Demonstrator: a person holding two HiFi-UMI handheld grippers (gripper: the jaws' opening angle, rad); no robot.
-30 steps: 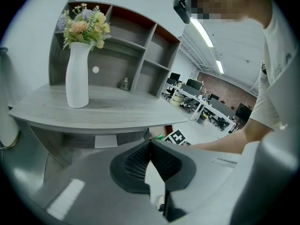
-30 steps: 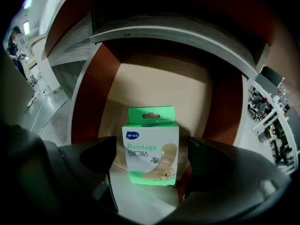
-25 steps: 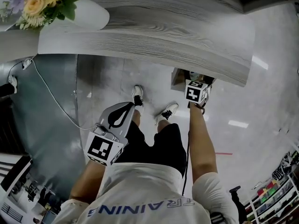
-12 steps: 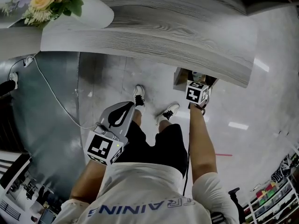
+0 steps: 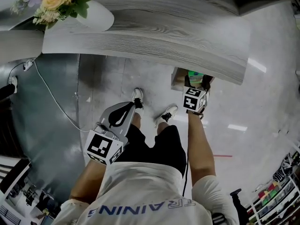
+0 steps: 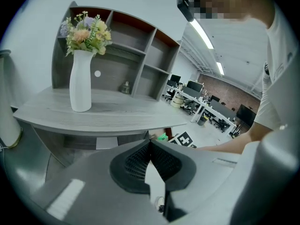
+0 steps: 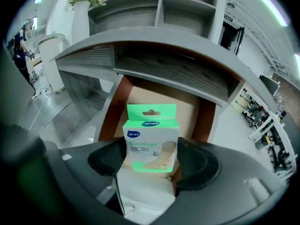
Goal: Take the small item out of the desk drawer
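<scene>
Grasp step: my right gripper [image 7: 151,167] clamps the green-and-white cardboard bandage box [image 7: 151,142], centre frame, over the open brown wooden drawer [image 7: 108,116]; left gripper [image 6: 150,159] closed, empty; next, I'd lift it clear.

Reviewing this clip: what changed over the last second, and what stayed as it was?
The right tongs closed onto the green bandage box above the open drawer, then drew back slightly from the desk. The left tongs stayed shut and empty, held low. The desk and the vase of flowers did not move.
</scene>
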